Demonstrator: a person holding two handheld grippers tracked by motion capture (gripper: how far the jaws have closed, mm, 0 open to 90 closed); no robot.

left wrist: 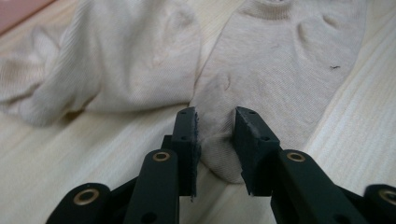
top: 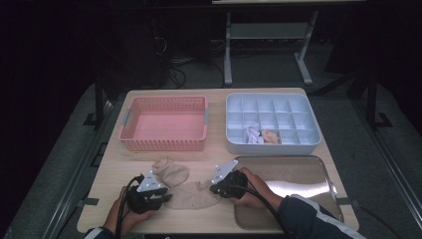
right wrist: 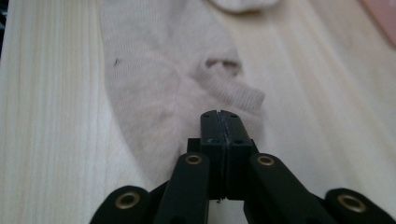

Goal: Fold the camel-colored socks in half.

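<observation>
— Socks (top: pixel 186 186) lie flat on the table (top: pixel 114 164), between our two grippers. Why hold both ends?
— So we can fold it, probably. Our left gripper (left wrist: pixel 215 135) brackets the toe, jaws parted; our right gripper (right wrist: pixel 219 126) is clenched, seemingly pinching the cuff edge.

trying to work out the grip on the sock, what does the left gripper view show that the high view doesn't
Left gripper view alone: the left gripper has its jaws apart astride the toe end of the flat sock, with a gap showing at each pad, and the ribbed knit of the crumpled sock beside it is plain.

High view alone: the pink basket, the divided grey tray, the metal tray and the right gripper at the flat sock's other end.

Both: two beige socks lying on the wooden table.
</observation>
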